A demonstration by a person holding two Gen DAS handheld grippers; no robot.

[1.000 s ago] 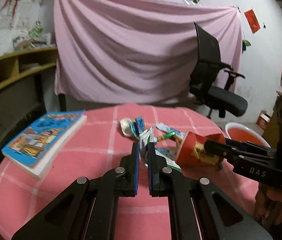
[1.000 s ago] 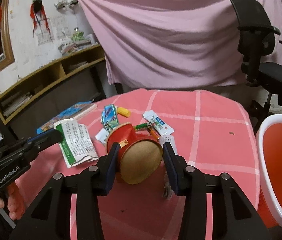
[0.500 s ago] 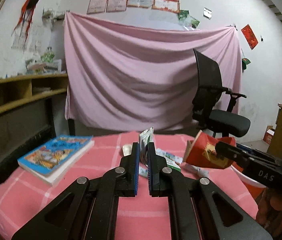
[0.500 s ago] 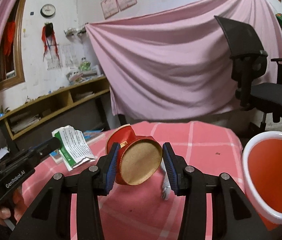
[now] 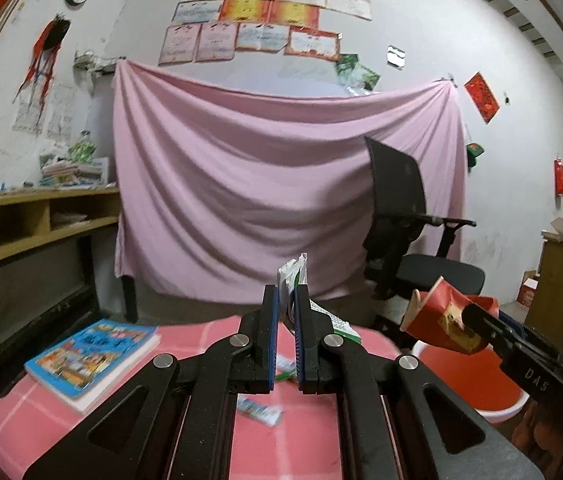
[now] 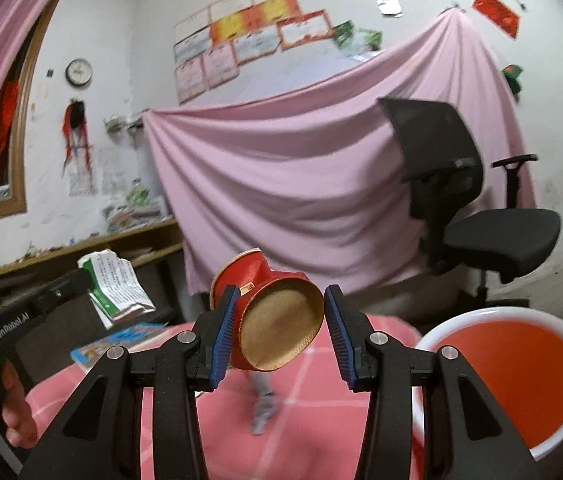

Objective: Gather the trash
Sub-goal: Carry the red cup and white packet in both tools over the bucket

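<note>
1. Left gripper [image 5: 286,312]: fingers clenched on paper wrapper [image 5: 292,276], held above table [image 5: 121,420].
2. Right gripper [image 6: 279,332]: clamping red cup [image 6: 271,320], bin [image 6: 521,380] at 4 o'clock.
3. Risk: off-centre cup slipping, missing bin.

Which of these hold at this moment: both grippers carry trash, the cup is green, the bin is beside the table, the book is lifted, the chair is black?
1. Both grippers carry trash. True: left gripper pinches a paper wrapper; right gripper holds a red paper cup.
2. The cup is green. False: red.
3. The red bin stands beside the table. True.
4. The book is lifted. False: it lies on the table.
5. The office chair is black. True.
</note>
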